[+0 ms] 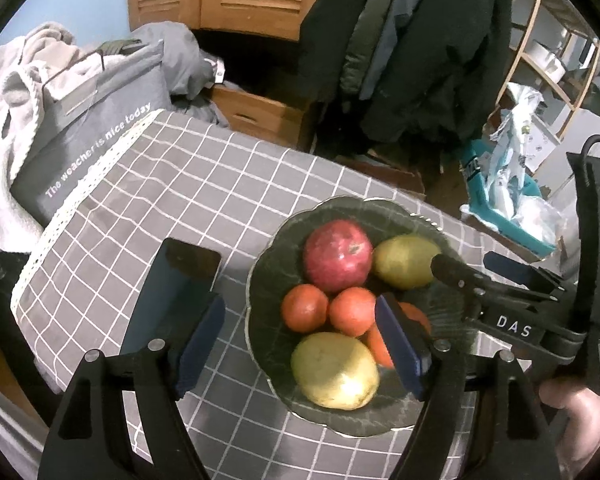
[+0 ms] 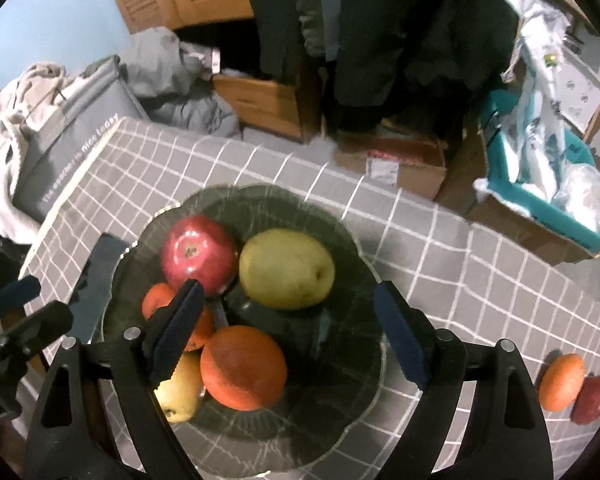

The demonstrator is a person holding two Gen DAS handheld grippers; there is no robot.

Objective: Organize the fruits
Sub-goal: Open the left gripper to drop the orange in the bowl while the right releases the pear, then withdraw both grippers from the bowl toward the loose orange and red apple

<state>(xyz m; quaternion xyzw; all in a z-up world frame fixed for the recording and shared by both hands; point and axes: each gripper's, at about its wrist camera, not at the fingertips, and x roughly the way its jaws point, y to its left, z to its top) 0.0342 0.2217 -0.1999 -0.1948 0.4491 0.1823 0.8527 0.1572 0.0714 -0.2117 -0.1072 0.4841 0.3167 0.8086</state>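
A dark glass plate (image 1: pixel 340 204) (image 2: pixel 260 190) on the grey checked tablecloth holds a red apple (image 1: pixel 338 254) (image 2: pixel 198 254), a green-yellow pear (image 1: pixel 406 260) (image 2: pixel 286 268), a yellow pear (image 1: pixel 334 370) (image 2: pixel 178 392) and several oranges, among them a big orange (image 2: pixel 244 368). My left gripper (image 1: pixel 300 344) hangs open over the plate's near left part, its pads clear of the fruit. My right gripper (image 2: pixel 288 336) (image 1: pixel 470 264) is open above the plate; the big orange lies below, nearer its left finger, untouched. On the cloth at the far right lie a loose orange (image 2: pixel 562 382) and a red apple (image 2: pixel 592 398).
A dark flat slab (image 1: pixel 188 276) (image 2: pixel 100 272) lies left of the plate. Beyond the table's left edge are a grey bag (image 1: pixel 100 120) and piled laundry. Behind stand wooden furniture, hanging coats, cardboard boxes (image 2: pixel 396 160) and a teal box (image 2: pixel 540 184). A hand (image 1: pixel 572 412) grips the right tool.
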